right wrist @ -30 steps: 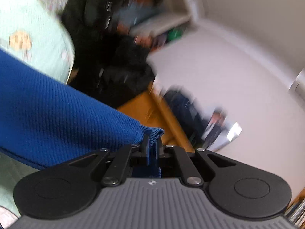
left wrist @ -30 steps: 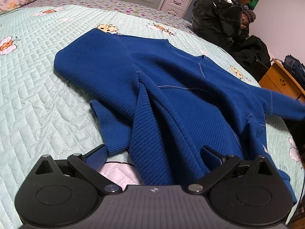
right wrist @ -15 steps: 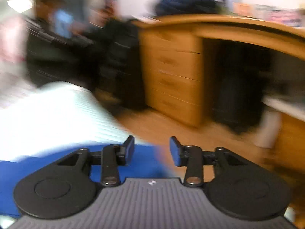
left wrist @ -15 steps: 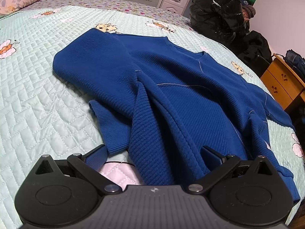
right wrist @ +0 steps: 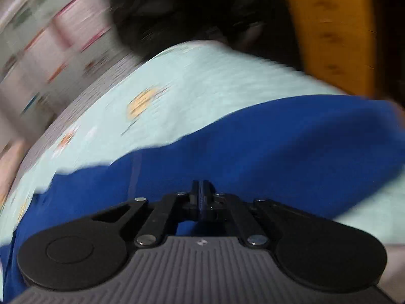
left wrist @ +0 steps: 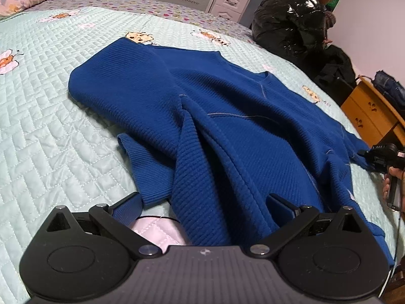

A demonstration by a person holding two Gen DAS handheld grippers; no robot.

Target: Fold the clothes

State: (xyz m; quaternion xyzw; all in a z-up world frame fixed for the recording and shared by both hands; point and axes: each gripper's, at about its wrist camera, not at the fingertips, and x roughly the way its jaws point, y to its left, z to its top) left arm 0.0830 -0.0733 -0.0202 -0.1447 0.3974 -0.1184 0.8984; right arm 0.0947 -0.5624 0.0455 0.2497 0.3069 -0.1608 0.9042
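The rumpled blue ribbed-knit sweater (left wrist: 227, 116) is lying on the quilted mint bedspread (left wrist: 50, 131). Left gripper (left wrist: 202, 202) jaws are gaping wide around its hem; right gripper (right wrist: 201, 197) jaws are pressing together, empty.

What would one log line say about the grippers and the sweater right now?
left gripper: open, fingers straddle sweater hem | right gripper: fingers together, grip unclear (blur) | sweater: spread on quilt, unfolded
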